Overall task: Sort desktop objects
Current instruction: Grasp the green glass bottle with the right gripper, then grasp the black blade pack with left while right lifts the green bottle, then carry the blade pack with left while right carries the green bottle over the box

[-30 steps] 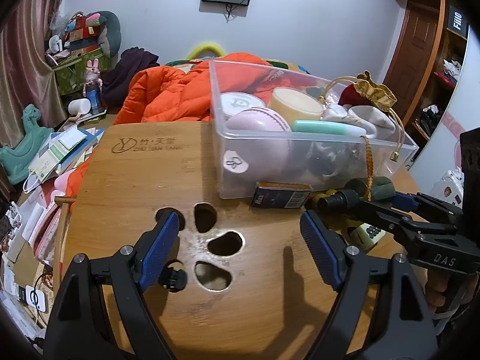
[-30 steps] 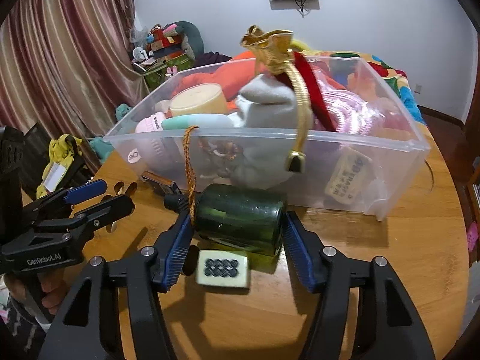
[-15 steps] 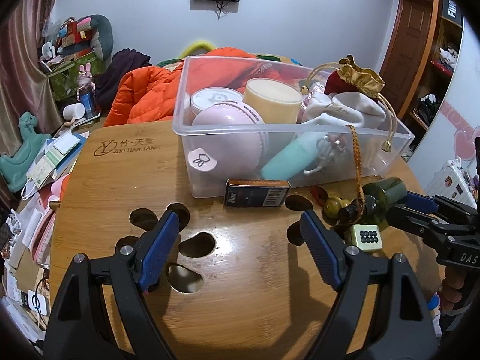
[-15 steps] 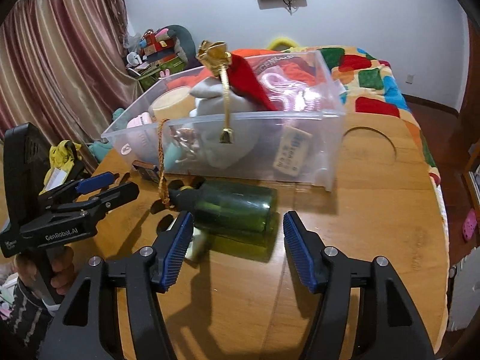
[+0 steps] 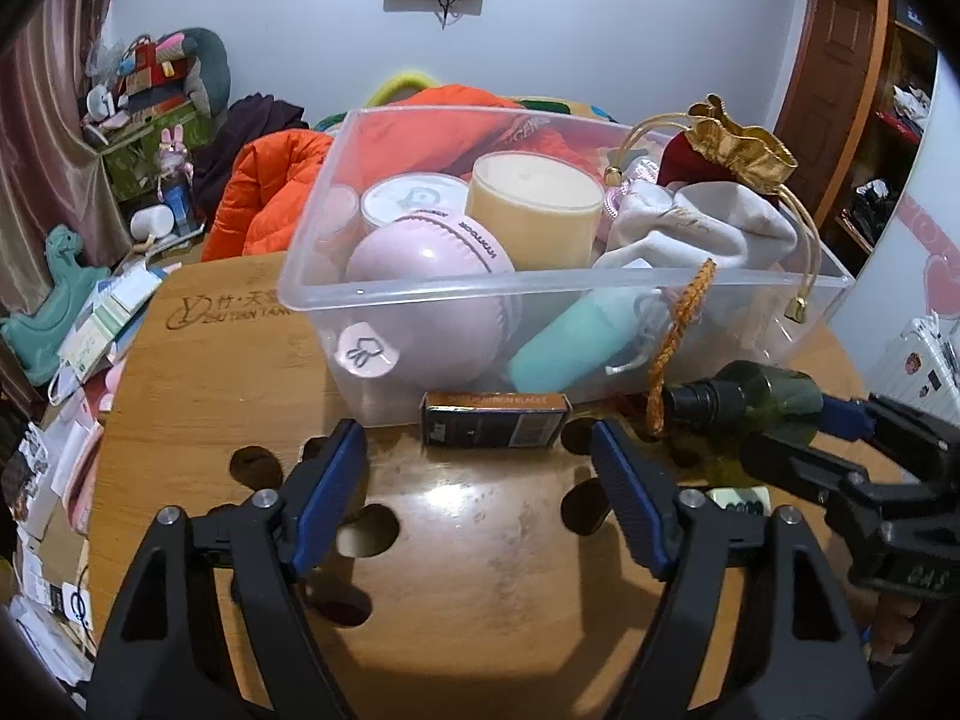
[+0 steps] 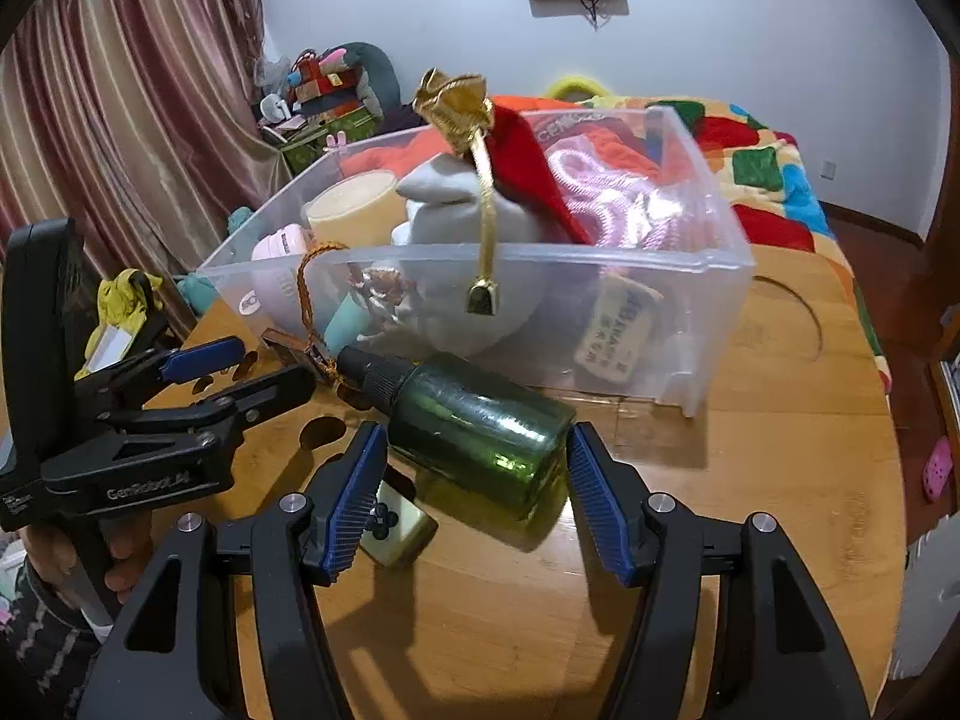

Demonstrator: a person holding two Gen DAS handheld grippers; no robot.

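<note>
The green glass bottle (image 6: 480, 432) lies on the tabletop (image 6: 750, 510) beside the clear bin (image 6: 600, 264), between the right gripper's (image 6: 474, 495) spread fingers, the left gripper (image 5: 480, 498) likewise released; closing off-centre could roll it away.

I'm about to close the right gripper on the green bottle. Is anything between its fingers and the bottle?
Nothing visible blocks it: the right gripper is open, with the green glass bottle lying between its fingers. A mahjong tile sits on the table beside the left finger, under the bottle's edge.
</note>
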